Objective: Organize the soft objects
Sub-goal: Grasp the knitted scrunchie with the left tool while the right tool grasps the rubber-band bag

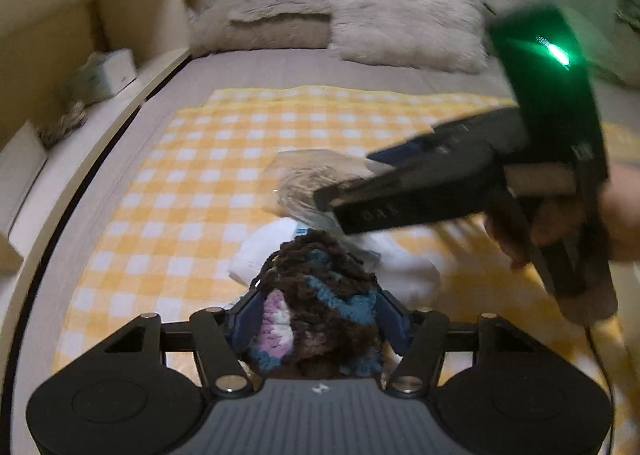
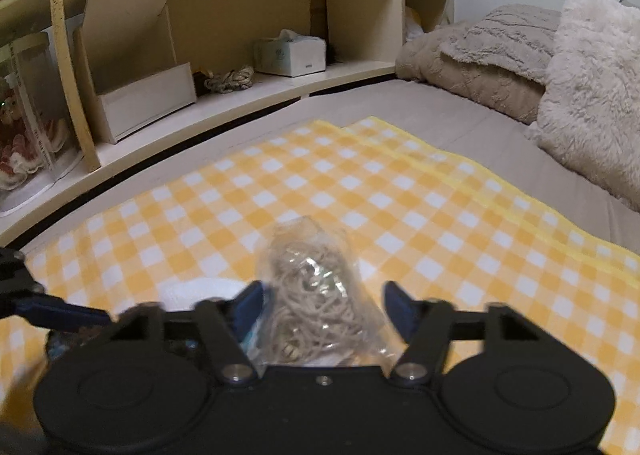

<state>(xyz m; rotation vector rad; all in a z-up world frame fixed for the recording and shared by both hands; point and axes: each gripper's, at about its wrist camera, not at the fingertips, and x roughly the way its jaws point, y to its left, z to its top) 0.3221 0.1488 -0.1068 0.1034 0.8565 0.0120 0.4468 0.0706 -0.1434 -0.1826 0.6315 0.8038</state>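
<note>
Yellow checked blanket point(image 2: 400, 191) covers the bed, shelf point(image 2: 240, 103) at left; left gripper point(image 1: 320, 307) is clamped on a fuzzy yarn bundle point(image 1: 320, 295); right gripper point(image 2: 324, 303) straddles a clear bag of string point(image 2: 312, 295), jaws partly open, contact unclear.

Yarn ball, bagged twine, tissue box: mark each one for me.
yarn ball point(image 1: 316, 303), left wrist view, on its brown and blue middle between the jaws.
bagged twine point(image 2: 316, 295), right wrist view, on the tangled cord inside the clear bag.
tissue box point(image 2: 290, 57), right wrist view, on its front face, on the shelf.
</note>
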